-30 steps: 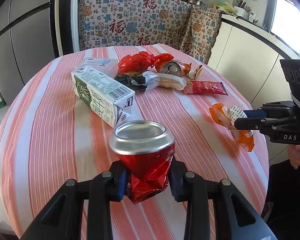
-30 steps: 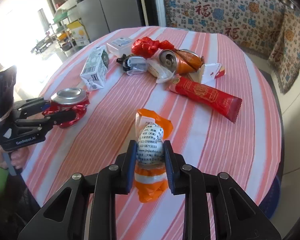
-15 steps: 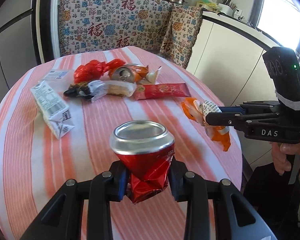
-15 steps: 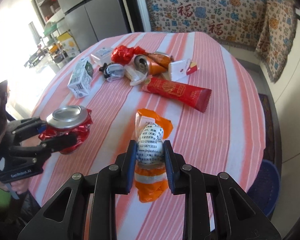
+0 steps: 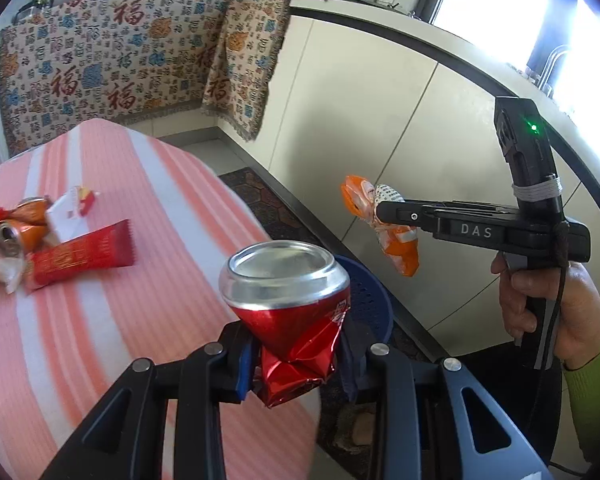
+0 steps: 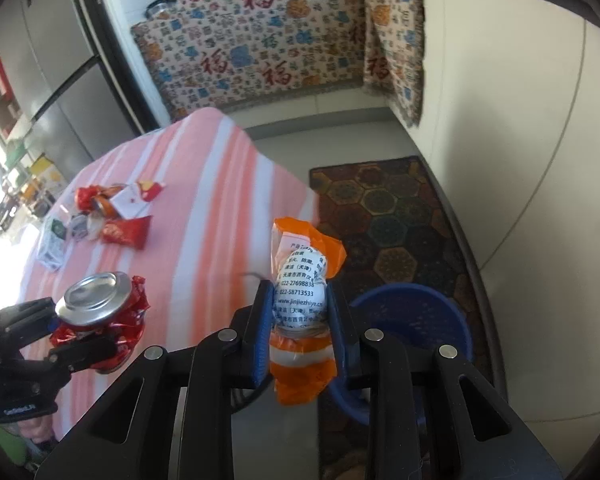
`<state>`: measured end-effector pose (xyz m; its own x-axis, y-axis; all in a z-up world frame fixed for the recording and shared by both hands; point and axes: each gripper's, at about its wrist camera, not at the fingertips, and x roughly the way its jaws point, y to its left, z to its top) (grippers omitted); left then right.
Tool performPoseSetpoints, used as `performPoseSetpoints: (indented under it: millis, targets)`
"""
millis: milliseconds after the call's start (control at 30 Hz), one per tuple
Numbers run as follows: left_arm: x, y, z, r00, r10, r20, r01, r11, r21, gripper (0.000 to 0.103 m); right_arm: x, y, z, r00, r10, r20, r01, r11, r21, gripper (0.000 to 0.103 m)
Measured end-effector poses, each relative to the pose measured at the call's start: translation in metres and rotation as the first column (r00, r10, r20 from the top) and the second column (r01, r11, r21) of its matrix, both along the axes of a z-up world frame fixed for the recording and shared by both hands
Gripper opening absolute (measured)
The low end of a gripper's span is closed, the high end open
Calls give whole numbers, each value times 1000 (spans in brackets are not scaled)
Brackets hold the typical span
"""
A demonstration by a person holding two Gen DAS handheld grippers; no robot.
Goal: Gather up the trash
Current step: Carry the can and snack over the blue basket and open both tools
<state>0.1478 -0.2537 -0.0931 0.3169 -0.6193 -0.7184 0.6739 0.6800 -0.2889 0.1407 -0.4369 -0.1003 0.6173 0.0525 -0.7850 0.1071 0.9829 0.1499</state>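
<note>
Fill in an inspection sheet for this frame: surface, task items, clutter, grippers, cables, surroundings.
Surface: round table under a pink-striped cloth.
Job's things: crushed red can and orange wrapper, both held off the table; blue basket on the floor beside the table.
Clutter: red snack packet, orange can, white carton on the table.
Grippers: left gripper shut on the can; right gripper shut on the wrapper.
Cables: nothing seen.
Surroundings: patterned cloth over a counter, hexagon rug, refrigerator.

Left gripper (image 5: pixel 296 354) and right gripper (image 6: pixel 300 316) both have jaws clamped tight, held level side by side
</note>
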Motion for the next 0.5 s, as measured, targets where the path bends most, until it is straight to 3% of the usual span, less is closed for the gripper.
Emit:
performPoseSetpoints:
  millis: [300, 500]
  targets:
    - [5, -107, -36, 993, -103, -54, 105, 994, 31, 33, -13, -86, -42, 985, -166, -45, 168, 985, 26, 26]
    - [16, -152, -72, 986, -144, -80, 149, 987, 66, 34, -20, -107, -53, 977, -203, -65, 207, 977, 57, 27]
